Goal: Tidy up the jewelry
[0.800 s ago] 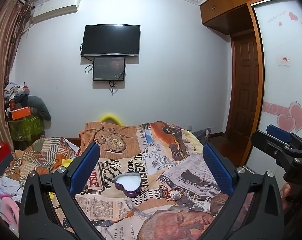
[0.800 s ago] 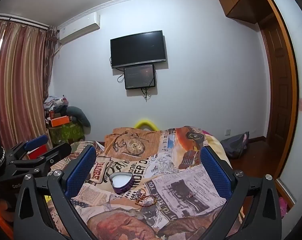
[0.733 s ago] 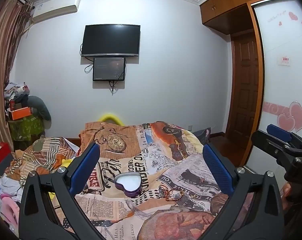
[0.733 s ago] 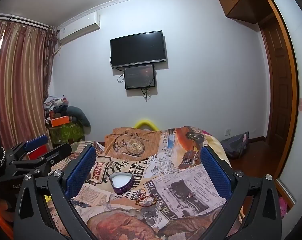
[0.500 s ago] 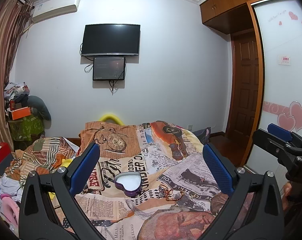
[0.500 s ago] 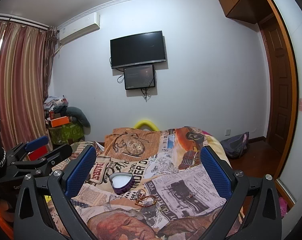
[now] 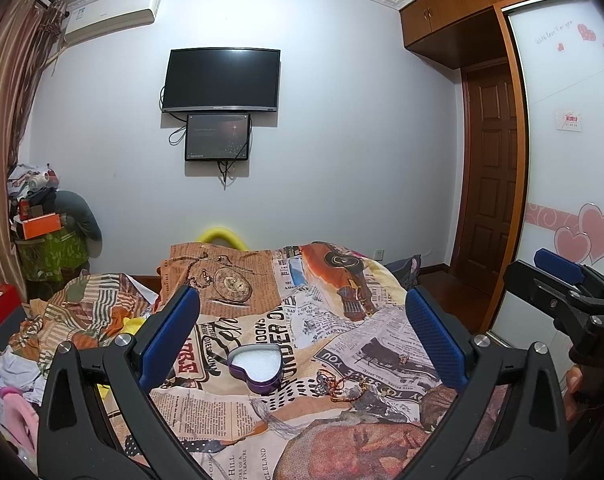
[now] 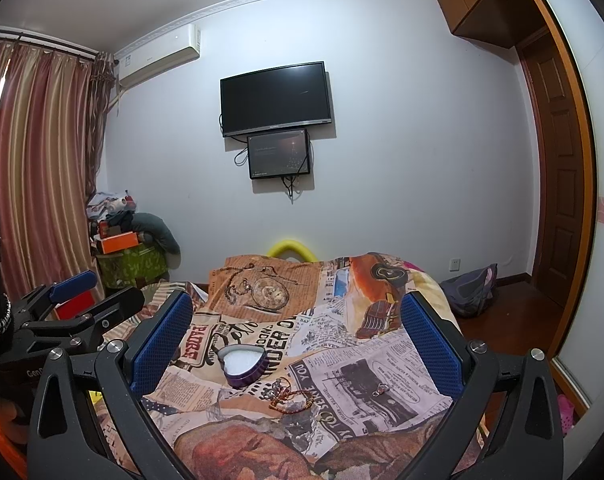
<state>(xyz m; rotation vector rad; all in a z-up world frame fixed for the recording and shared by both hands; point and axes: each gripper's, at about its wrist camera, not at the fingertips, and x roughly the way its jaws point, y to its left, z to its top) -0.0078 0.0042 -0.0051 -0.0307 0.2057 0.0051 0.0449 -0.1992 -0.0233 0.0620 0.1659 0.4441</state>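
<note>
Left tool (image 7: 302,328): wide open, holds nothing; it hovers above the bed, approx. over the box.
Right tool (image 8: 298,328): also wide open, nothing between its blue pads (image 8: 429,344); it is beside the left one, at similar height.
Bed (image 7: 262,420): covered w/ a quilt in newspaper print, orange and cream.
Heart box (image 7: 256,368): purple, heart shape, lid off, white padding inside; it lies on the quilt near the middle, between the fingers in both views.
Jewelry (image 8: 288,396): a small heap of chains and a red-orange cord bracelet, on the quilt just beside the box, at its right-front; not in the box.
Small piece (image 8: 379,390): lies apart, more to the right on the quilt; too small to tell what it is.
Wall: TV (image 7: 222,80) and a smaller screen (image 7: 217,137) under it.
</note>
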